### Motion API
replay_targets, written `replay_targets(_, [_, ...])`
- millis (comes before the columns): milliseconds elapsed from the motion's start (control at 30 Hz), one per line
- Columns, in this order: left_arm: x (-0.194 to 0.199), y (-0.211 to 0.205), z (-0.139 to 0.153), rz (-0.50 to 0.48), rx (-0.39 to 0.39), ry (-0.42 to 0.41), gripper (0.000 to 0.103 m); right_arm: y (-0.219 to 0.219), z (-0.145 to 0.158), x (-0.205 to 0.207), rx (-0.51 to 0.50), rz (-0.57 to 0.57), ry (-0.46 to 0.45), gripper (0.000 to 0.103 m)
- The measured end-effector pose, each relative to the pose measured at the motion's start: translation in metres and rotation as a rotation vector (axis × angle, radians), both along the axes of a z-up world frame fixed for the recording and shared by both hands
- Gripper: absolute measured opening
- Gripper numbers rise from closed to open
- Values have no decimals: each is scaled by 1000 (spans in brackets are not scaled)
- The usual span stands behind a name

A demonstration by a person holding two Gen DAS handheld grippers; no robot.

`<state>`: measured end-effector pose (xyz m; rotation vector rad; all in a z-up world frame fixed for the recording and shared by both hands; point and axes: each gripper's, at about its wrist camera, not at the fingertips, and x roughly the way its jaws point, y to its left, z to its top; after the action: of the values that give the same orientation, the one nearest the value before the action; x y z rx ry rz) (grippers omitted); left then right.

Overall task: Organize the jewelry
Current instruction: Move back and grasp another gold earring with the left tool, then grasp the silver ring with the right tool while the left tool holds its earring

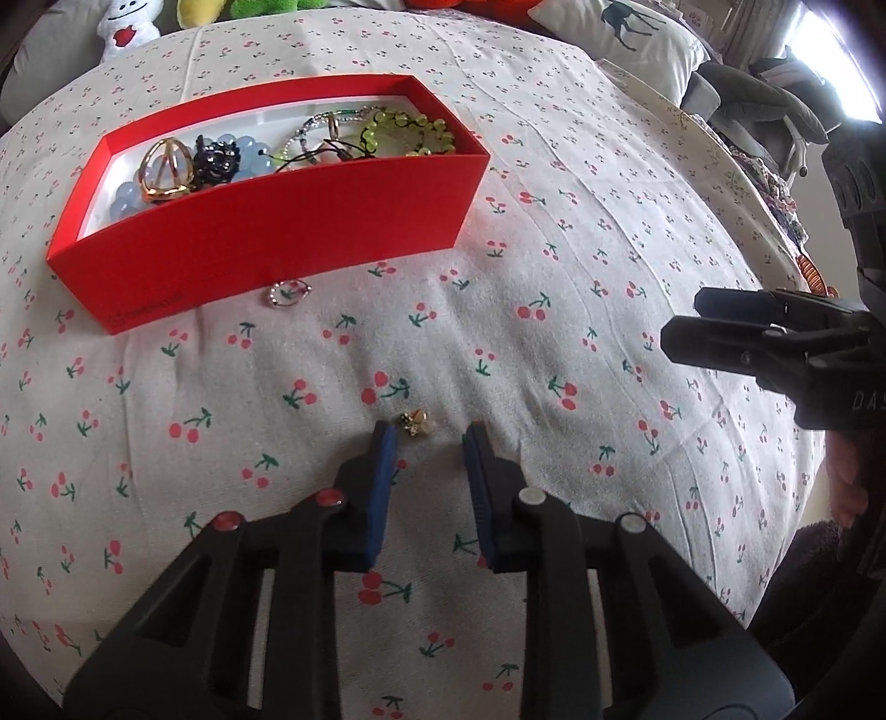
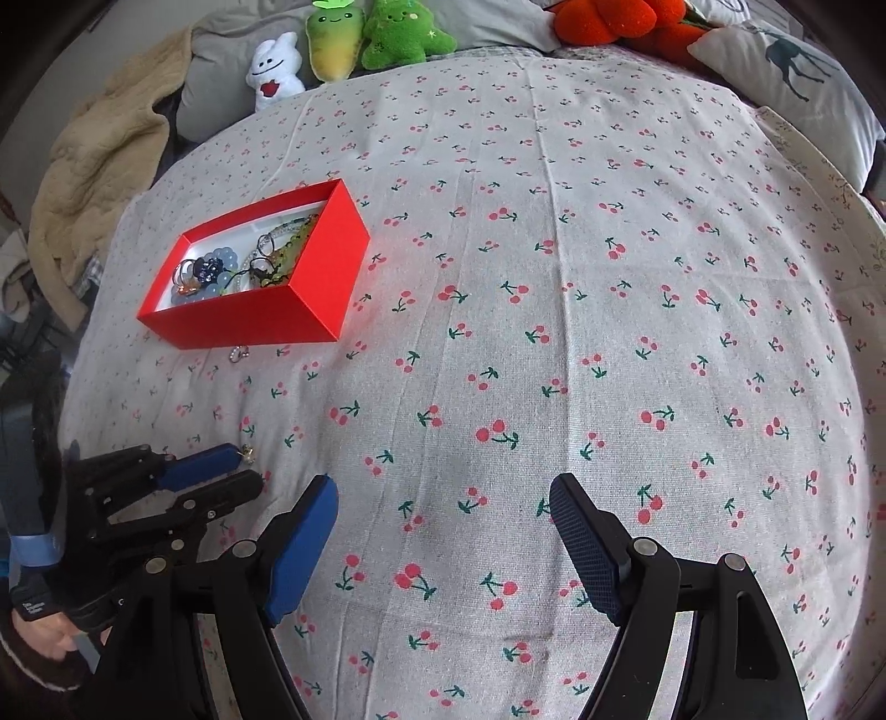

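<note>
- Left gripper (image 1: 429,435) pads stand narrow, apart, a small gold charm (image 1: 415,422) just ahead between the tips, seemingly untouched
- Right gripper (image 2: 443,493) gapes wide over bare cherry-print sheet (image 2: 554,277)
- Silver ring (image 1: 288,293) lies beside the red box (image 1: 266,238) of jewelry

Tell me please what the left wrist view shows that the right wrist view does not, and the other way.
Only the left wrist view: the left gripper from behind, jaws apart, with the small gold charm lying just ahead of its fingertips, untouched; also a bright window.

Only the right wrist view: the right gripper from behind, jaws wide with nothing between them, a beige blanket, and a green plush.

Both: the red box of jewelry, the silver ring on the cherry-print sheet before it, and a white plush.
</note>
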<state>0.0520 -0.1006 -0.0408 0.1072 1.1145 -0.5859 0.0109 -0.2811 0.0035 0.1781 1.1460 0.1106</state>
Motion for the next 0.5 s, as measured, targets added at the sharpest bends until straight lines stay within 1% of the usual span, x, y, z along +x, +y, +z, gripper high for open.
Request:
replay_targets(100, [1, -3, 0, 20, 8, -3, 24, -3, -1, 0, 3, -5, 6, 80])
replay_targets(167, [2, -7, 0, 26, 22, -12, 20, -4, 0, 0, 7, -8, 6, 80])
replay_targets(233, [2, -9, 0, 30, 38, -19, 12, -5, 1, 0, 7, -10, 3, 80])
replay_targets(500, [6, -5, 5, 31, 37, -17, 11, -5, 4, 3, 13, -28, 2, 80])
